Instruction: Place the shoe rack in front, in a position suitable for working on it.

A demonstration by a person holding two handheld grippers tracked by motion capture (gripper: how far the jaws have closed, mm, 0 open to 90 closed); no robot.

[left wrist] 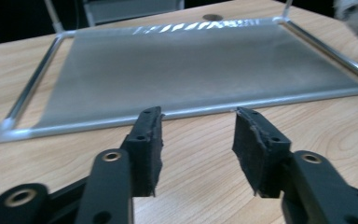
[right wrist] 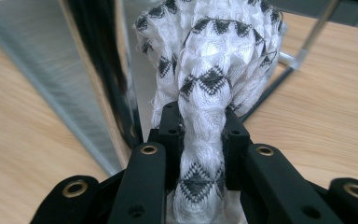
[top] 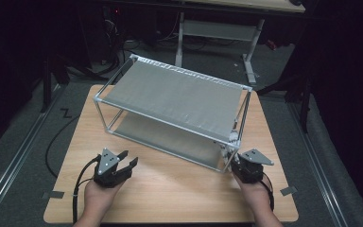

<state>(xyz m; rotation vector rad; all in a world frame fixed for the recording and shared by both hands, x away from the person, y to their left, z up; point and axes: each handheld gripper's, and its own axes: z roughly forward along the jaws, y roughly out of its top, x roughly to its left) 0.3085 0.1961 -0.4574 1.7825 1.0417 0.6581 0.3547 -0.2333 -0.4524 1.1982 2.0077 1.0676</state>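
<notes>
Dim room (glare on shelf)

My cloth is white with black zigzag diamonds; the rack is silver-grey, the tabletop light wood-grain.

Wooden table bears a two-tier metal rack

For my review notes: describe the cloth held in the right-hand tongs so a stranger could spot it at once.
Start at the two-tier metal rack on the wooden table, then go to its near right corner post. There the right tongs are clamped on a bunched white cloth. Its black zigzag pattern and soft knit set it apart from the plain grey shelves and bare wood beside it.
</notes>
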